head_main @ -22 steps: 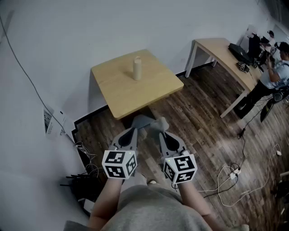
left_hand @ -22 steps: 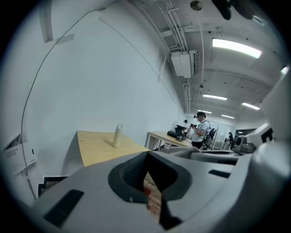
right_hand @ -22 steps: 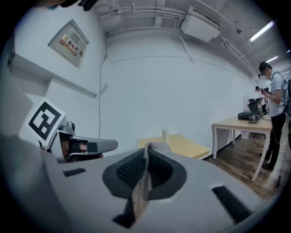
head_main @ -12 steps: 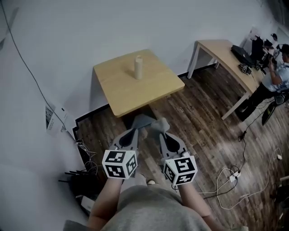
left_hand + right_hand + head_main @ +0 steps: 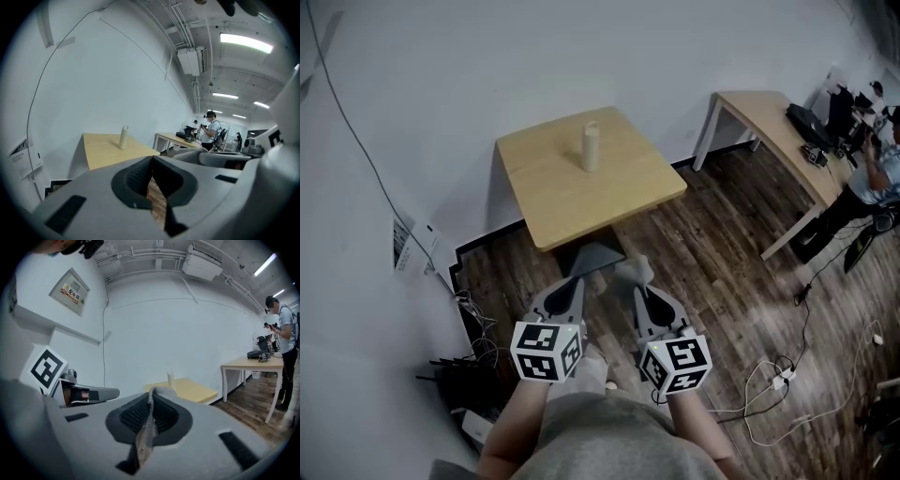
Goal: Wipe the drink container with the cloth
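A pale cylindrical drink bottle [image 5: 591,147] stands upright near the far side of a small square wooden table [image 5: 619,197]. Both grippers hang over the floor well short of the table, side by side. My left gripper [image 5: 575,283] is shut with nothing between its jaws. My right gripper [image 5: 639,284] is shut on a grey cloth [image 5: 635,270], which bunches over its tips. In the left gripper view the bottle [image 5: 123,137] is far off beyond the left gripper [image 5: 151,161]. In the right gripper view the cloth [image 5: 150,420] runs as a thin fold between the pads of the right gripper [image 5: 151,401], with the bottle [image 5: 170,378] beyond.
The table stands against a white wall. A longer table [image 5: 769,122] with equipment is at the right, and a person [image 5: 867,173] stands by it. Cables [image 5: 778,370] lie on the wooden floor at the right. Dark gear and wires [image 5: 469,370] sit by the wall at the left.
Both grippers have dropped slightly lower in the head view, still side by side. The cloth stays gripped. The bottle has not moved on the table.
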